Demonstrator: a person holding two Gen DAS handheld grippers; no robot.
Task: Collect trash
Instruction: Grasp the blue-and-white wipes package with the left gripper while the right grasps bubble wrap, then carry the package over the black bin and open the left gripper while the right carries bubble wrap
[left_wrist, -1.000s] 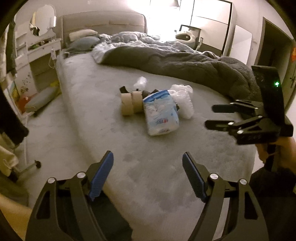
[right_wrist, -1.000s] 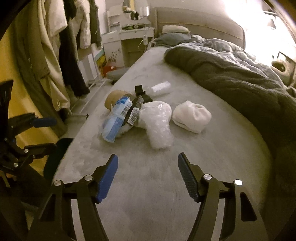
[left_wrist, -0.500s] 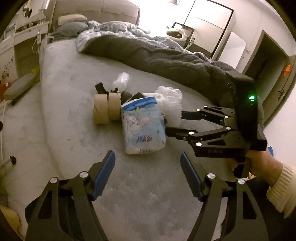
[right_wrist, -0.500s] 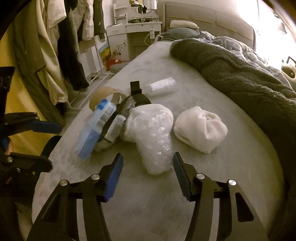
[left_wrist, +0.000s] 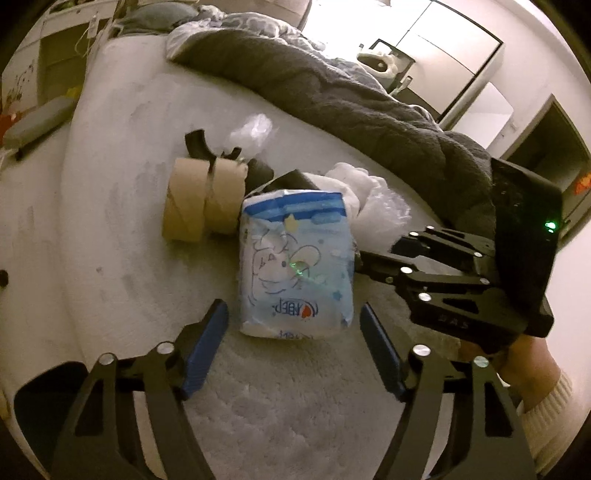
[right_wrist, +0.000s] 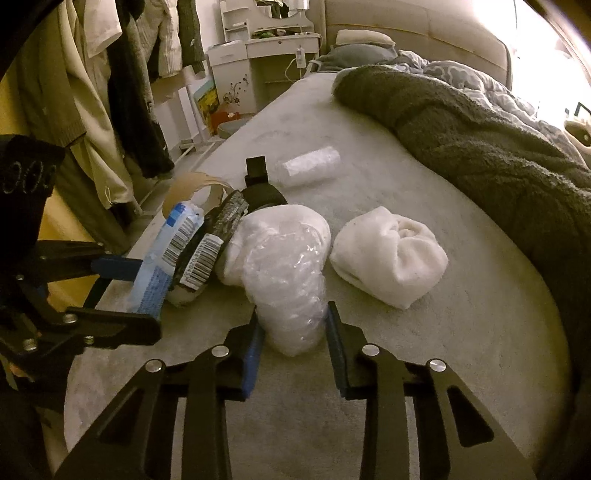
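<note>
On the grey bed (right_wrist: 424, 332), the right tongs (right_wrist: 291, 343) straddle the clear bubble-wrap wad's (right_wrist: 288, 280) near end, half open, while the left tongs (left_wrist: 291, 354), wide open and empty, face the blue-and-white plastic packet (left_wrist: 295, 266), apparently positioned for grasping.

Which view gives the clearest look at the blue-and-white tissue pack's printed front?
The left wrist view: the tissue pack faces the camera, cartoon print and blue top band fully visible ahead of the left gripper. The right wrist view catches the pack edge-on, showing only a barcode and its narrow side.
</note>
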